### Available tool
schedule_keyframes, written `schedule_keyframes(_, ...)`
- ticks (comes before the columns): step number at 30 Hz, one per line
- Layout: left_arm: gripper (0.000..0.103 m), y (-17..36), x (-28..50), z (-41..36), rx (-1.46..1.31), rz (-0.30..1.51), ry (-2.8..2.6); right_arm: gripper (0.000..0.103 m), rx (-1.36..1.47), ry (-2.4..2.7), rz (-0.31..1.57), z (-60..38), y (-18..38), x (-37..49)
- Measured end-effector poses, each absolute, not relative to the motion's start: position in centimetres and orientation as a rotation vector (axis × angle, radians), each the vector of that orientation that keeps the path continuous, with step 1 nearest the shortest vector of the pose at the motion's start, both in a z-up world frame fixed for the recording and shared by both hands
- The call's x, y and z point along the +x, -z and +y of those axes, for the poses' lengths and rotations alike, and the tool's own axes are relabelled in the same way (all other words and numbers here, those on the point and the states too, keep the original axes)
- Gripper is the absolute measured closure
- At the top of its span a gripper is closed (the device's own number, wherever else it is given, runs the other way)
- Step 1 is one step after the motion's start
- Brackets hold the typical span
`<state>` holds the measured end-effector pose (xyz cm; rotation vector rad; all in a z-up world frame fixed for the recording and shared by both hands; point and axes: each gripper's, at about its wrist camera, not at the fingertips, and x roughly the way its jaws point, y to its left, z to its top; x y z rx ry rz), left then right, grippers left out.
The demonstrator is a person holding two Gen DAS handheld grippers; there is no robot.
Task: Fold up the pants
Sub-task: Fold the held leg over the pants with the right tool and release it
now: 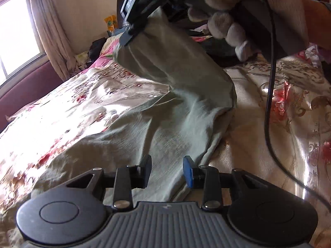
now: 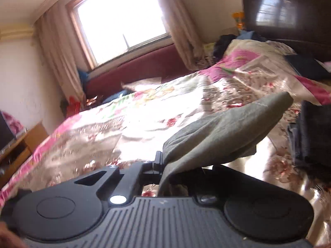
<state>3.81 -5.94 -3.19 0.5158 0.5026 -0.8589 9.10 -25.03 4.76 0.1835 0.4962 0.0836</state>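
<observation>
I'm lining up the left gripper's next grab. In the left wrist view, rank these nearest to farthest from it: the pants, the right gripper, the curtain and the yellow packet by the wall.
1. pants: right under the open left gripper.
2. right gripper: raised ahead, pinching a pants end.
3. curtain, far left, and yellow packet, far center: too close to call.

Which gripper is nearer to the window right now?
Right. The right gripper holds the pants lifted on the side toward the window; the left gripper sits open farther back, over the cloth on the bed.
</observation>
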Motion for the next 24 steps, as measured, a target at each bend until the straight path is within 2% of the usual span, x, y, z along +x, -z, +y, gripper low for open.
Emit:
schedule_keyframes(5,0.052,2.8,1.8,0.0,0.478,0.522,0.732,0.088,-0.324,-0.265,0.591,-9.9,1.4,11.0)
schedule_keyframes(7,0.051,2.8,1.2,2.0,0.463,0.528,0.687,0.090,-0.436,-0.317,0.597,-7.6,3.0,10.2)
schedule_keyframes(10,0.051,2.9,1.0,4.0,0.400,0.543,0.640,0.085,-0.556,-0.338,0.591,-6.1,3.8,7.7)
schedule_keyframes(16,0.051,3.5,1.2,5.5,0.312,0.562,0.600,0.088,-0.499,-0.297,0.586,-5.9,3.0,8.6)
schedule_keyframes(18,0.051,3.6,1.0,5.8,0.283,0.551,0.598,0.081,-0.440,-0.274,0.602,-5.7,2.6,9.5)
schedule_keyframes(21,0.051,3.7,0.8,6.4,0.224,0.534,0.590,0.081,-0.394,-0.234,0.588,-5.0,2.2,10.4)
schedule_keyframes(24,0.051,3.7,0.1,7.2,0.157,0.520,0.578,0.084,-0.520,-0.256,0.505,-2.5,2.1,9.8)
